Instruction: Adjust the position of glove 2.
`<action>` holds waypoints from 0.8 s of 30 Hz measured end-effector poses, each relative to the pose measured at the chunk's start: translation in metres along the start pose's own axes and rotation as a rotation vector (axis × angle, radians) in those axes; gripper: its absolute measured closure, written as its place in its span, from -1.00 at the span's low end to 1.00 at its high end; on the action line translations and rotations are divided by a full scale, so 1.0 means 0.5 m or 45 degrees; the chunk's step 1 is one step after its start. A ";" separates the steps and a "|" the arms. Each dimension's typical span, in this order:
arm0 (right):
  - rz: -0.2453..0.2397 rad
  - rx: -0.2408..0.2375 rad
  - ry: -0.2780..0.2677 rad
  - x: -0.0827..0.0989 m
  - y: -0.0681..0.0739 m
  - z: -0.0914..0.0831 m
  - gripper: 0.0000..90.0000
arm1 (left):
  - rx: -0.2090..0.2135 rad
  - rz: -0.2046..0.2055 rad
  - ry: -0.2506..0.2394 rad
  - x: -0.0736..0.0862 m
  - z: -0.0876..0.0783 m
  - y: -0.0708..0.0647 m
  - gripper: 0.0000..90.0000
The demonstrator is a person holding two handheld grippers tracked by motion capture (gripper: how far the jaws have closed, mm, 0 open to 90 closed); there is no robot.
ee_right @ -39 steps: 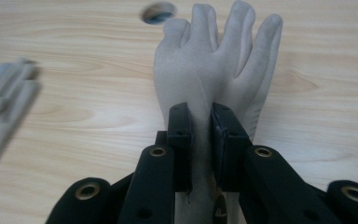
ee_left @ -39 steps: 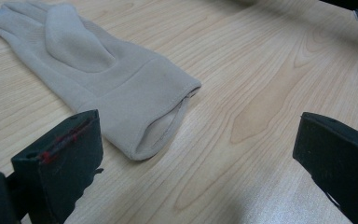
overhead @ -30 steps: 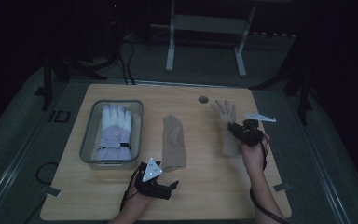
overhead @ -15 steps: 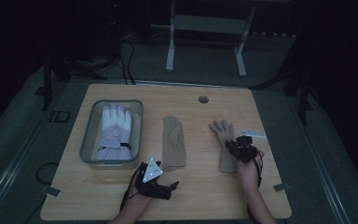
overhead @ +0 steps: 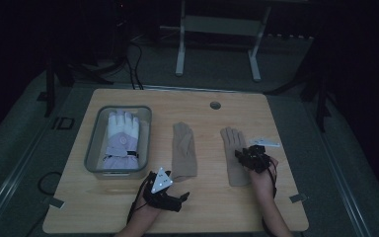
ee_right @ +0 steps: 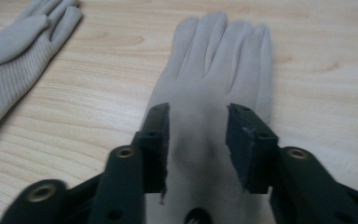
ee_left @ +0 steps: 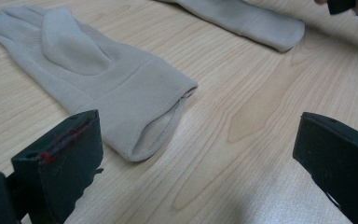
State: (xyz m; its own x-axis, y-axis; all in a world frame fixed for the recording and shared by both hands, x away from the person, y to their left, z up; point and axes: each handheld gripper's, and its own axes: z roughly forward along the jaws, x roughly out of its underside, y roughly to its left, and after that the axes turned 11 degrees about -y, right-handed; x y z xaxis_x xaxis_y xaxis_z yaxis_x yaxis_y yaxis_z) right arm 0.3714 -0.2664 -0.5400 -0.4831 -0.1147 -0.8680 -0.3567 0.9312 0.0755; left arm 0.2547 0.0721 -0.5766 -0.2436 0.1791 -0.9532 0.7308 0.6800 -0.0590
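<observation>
Two beige gloves lie flat on the wooden table. The middle glove [overhead: 184, 150] has its cuff [ee_left: 121, 93] just ahead of my left gripper [overhead: 182, 197], which rests near the front edge with its jaws wide apart [ee_left: 196, 154] and nothing between them. The right glove [overhead: 233, 148] lies palm down with its fingers pointing away [ee_right: 219, 60]. My right gripper [overhead: 243, 156] hovers over its palm. Its jaws [ee_right: 196, 121] have just been opening; the glove lies beneath the gap and the pads do not press on it.
A clear bin [overhead: 91, 148] at the left holds a white and lilac glove [overhead: 121, 138]. A round cable hole [overhead: 215, 105] sits near the table's far edge. A metal stand [overhead: 217, 29] stands on the floor beyond the table.
My right gripper came down and toward the near side with the right glove, laid it flat and opened its jaws off it. The left gripper has stayed put.
</observation>
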 end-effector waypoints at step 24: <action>-0.181 -0.143 0.092 0.009 -0.047 0.040 0.27 | -0.001 -0.005 0.004 0.000 0.000 0.000 -0.96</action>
State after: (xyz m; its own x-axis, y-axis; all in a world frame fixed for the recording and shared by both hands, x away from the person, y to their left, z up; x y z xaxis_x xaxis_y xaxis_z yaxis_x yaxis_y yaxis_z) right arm 0.3934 -0.2819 -0.5556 -0.4765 -0.2707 -0.8365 -0.5105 0.8598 0.0125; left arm 0.2550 0.0721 -0.5766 -0.2484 0.1789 -0.9520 0.7293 0.6813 -0.0622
